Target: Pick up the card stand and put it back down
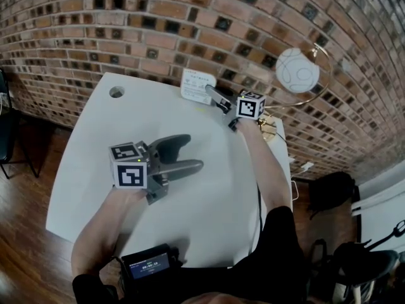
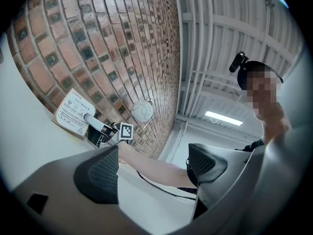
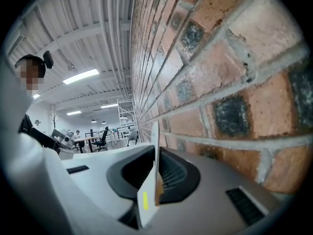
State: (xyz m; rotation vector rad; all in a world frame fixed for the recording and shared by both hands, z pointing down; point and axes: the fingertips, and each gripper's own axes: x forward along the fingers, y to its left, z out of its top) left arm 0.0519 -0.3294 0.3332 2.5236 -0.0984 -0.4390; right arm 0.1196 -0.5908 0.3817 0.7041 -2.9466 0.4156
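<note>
While the stand (image 1: pixel 197 85) sits on the table (image 1: pixel 209 195) by the brick wall, edge-on between the slightly parted jaws of the right gripper (image 1: pixel 218 99), widen them evenly. Draw straight back so neither pad tips it. The left gripper (image 1: pixel 183 154) rests empty, jaws wide apart.
</note>
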